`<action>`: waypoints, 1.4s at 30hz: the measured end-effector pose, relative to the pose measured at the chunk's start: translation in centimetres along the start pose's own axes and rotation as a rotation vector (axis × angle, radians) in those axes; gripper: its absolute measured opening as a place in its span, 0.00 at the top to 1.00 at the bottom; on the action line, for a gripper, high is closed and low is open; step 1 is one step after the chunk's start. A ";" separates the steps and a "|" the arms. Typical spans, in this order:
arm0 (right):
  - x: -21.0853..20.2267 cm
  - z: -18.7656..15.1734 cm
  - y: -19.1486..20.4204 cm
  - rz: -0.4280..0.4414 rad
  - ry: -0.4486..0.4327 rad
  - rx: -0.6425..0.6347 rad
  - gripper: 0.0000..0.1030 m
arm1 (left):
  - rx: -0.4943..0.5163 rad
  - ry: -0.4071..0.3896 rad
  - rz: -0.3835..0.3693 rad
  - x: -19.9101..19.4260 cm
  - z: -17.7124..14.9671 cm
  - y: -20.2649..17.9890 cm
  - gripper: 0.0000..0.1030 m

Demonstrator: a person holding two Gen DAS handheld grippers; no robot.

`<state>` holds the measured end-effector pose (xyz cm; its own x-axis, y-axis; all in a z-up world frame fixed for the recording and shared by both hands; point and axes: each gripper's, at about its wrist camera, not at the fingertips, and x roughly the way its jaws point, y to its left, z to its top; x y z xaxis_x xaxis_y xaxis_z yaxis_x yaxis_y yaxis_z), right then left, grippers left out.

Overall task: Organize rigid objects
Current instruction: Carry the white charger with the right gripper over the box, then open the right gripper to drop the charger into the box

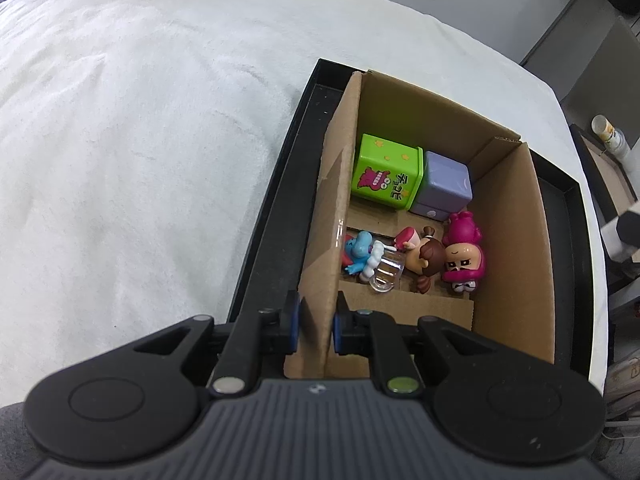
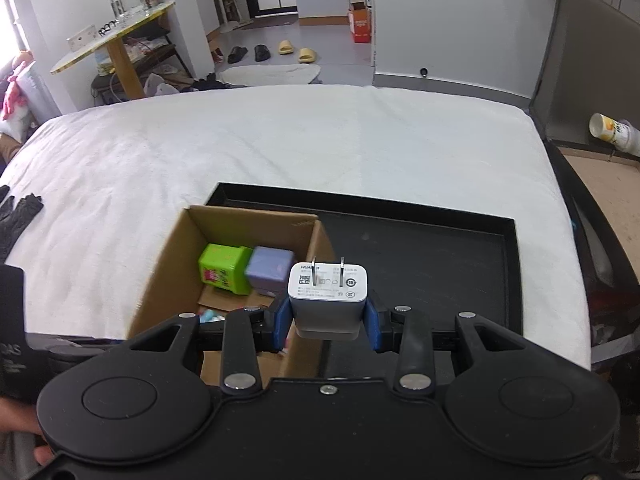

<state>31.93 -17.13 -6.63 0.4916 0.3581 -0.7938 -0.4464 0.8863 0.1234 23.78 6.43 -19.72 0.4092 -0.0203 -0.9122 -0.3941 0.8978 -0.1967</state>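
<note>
- My right gripper (image 2: 327, 322) had its jaws clamped on a white charger plug (image 2: 327, 296), prongs pointing away, held above the edge of the cardboard box (image 2: 168, 280).
- My left gripper (image 1: 316, 326) pinched the box's near side wall, jaws nearly together.
- Inside lay a green cube (image 1: 386, 172), a lilac cube (image 1: 444, 188) and small figurines (image 1: 464, 254).
- The box sat in a black tray (image 2: 420, 264) on the white bed (image 2: 280, 140).

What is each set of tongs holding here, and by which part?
Right tongs: white charger plug, clamped across its two side faces, prongs pointing away. Left tongs: pinching the cardboard box by its left wall.
</note>
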 end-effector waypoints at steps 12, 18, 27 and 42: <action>1.7 1.2 4.7 0.059 0.042 -0.056 0.64 | -0.009 0.008 -0.024 0.0 0.0 0.6 0.86; 3.4 1.3 6.7 0.092 0.091 -0.064 0.64 | -0.011 0.012 -0.032 0.1 0.1 0.7 0.85; 6.1 1.4 7.9 0.111 0.132 -0.017 0.64 | 0.000 0.028 -0.050 0.1 0.3 0.9 0.85; 10.1 1.7 7.5 0.142 0.183 0.111 0.58 | -0.009 0.050 -0.078 0.4 0.8 1.6 0.83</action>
<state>34.84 -6.34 -12.74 0.2818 0.4311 -0.8572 -0.4119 0.8612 0.2977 24.04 8.19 -20.12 0.3977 -0.1119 -0.9107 -0.3698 0.8888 -0.2707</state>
